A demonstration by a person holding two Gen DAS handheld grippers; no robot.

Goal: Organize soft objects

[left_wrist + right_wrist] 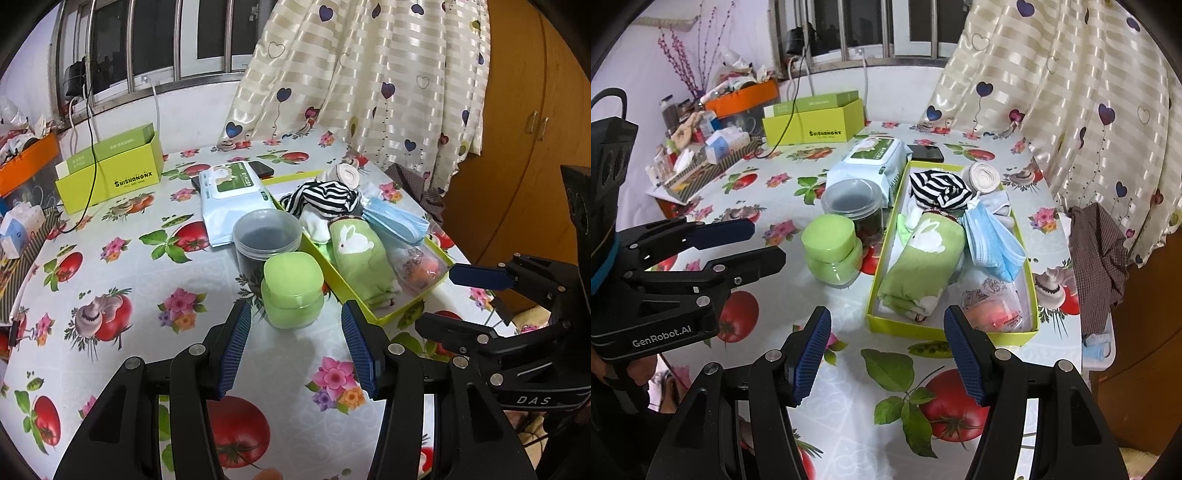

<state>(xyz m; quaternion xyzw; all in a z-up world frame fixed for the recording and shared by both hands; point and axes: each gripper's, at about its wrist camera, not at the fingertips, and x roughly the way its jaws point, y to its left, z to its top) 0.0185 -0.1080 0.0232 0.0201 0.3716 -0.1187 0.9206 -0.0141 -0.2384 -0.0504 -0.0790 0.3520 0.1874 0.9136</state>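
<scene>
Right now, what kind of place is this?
Likely a home room: heart-print curtain at a barred window, a table under a fruit-print cloth, and a wooden wardrobe.

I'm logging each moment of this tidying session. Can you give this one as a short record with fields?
surface: table with fruit-print cloth
container: shallow yellow-green box
in box: green rabbit towel, blue face masks, striped cloth
beside box: green jar
left hand-held gripper: open, empty
right hand-held gripper: open, empty
</scene>
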